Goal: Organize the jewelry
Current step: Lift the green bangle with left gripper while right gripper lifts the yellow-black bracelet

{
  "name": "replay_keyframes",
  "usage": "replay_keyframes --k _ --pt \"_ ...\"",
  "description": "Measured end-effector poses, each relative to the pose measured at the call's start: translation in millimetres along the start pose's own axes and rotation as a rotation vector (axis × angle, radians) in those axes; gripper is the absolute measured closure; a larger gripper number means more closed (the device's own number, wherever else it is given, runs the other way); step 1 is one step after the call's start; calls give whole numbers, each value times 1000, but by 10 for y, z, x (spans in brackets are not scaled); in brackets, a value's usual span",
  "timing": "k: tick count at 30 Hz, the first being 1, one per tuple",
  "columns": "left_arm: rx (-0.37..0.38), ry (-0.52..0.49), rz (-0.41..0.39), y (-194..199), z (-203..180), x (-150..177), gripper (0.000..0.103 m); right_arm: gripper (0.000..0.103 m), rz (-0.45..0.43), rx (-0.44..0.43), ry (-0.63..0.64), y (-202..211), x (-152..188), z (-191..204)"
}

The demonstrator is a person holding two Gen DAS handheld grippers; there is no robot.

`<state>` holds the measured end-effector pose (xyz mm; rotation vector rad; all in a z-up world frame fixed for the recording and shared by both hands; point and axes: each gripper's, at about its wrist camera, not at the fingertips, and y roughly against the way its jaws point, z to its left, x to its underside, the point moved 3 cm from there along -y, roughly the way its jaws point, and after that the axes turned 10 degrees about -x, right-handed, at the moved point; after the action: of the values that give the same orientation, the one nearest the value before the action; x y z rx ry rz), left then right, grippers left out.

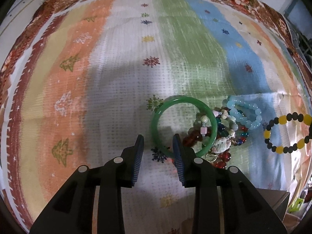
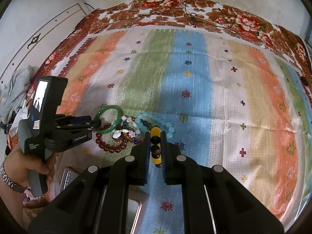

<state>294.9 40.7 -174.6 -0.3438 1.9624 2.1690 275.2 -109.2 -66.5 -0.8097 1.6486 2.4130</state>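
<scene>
A green bangle (image 1: 183, 124) leans on a pile of bead bracelets: light blue (image 1: 244, 113), dark red (image 1: 197, 136) and mixed stones. My left gripper (image 1: 158, 141) is open, its jaws either side of the bangle's near rim; the right wrist view shows it at the bangle (image 2: 110, 120) too. My right gripper (image 2: 155, 138) is shut on the yellow-and-black bead bracelet (image 2: 156, 146), which also shows in the left wrist view (image 1: 286, 132) right of the pile.
A striped cloth (image 2: 195, 89) covers a floral bedspread (image 2: 195, 9). A metal tray (image 2: 134, 210) sits under my right gripper near the front edge. Grey clothes (image 2: 15, 89) lie at the left. Cables (image 2: 191, 17) trail at the back.
</scene>
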Motion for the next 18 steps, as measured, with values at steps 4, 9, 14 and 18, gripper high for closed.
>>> replay_keyframes --k 4,9,14,18 --pt "-24 -65 25 -88 -87 7 72 92 2 1 -3 -9 3 -29" --pt "-21 -61 21 -115 -54 12 82 92 5 3 -5 -16 9 -56" --pt "-37 -70 -5 -121 -9 29 96 92 6 4 -5 -19 7 -66" --pt "-14 -43 -28 -55 60 45 97 92 2 0 -2 -15 10 -61"
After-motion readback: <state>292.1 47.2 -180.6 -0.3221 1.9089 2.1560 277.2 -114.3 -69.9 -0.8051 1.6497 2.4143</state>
